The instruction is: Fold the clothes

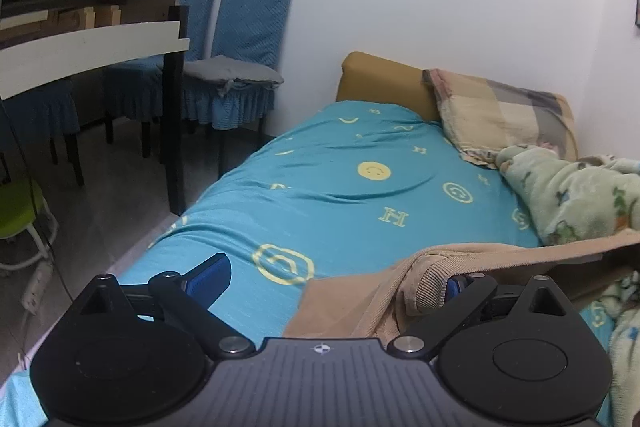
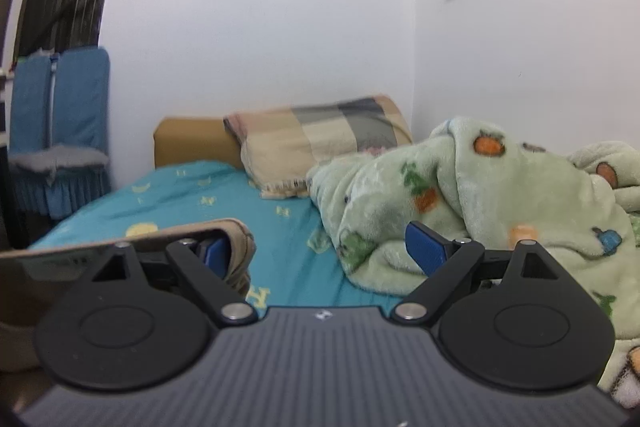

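Both grippers released: left gripper [image 1: 336, 281], right gripper [image 2: 324, 251]. Tan garment [image 1: 360, 291] drapes over one finger of each, above bed [image 1: 340, 187].

A tan garment [image 1: 352, 301], soft with a ribbed cuff or hem, is lying on the teal bed sheet and lifting off it at one edge. In the left wrist view its ribbed edge [image 1: 430, 285] is draping over one finger, with a stretched band running off to the right. In the right wrist view the same cloth [image 2: 236, 239] is curling over a finger, its taut edge reaching left. How the rest of it is lying cannot be made out.
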Available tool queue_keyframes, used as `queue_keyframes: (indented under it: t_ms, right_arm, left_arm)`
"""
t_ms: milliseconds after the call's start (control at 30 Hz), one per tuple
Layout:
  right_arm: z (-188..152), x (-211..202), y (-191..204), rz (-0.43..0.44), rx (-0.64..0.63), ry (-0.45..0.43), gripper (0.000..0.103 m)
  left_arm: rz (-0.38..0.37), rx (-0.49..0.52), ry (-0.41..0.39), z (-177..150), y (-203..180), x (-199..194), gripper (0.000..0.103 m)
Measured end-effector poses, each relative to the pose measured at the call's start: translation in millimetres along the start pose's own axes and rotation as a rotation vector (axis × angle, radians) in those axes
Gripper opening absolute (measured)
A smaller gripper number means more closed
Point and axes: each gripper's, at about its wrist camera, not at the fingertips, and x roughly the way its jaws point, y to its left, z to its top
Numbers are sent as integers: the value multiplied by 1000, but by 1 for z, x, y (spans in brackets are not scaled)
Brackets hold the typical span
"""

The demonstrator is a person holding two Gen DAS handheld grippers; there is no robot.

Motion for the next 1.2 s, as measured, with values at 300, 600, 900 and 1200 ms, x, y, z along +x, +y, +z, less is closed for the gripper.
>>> queue_keyframes:
  t_ms: [300,600,900,1200]
  right_arm:
    - [-10,-12,-2,52,-6,123,89]
    - [35,-96,-29,92,158,-81,89]
    - [177,-177,-67,189,249,-299,89]
    - [336,-241,-113,249,282,-482,89]
  left_arm:
    - [14,-53,-102,4,17,-47,100]
    - [-36,-160,-271,8,38,-127,100]
    - [-113,-168,-533,111,18,-246,100]
    - [-249,-148,-774,239,-15,-370,102]
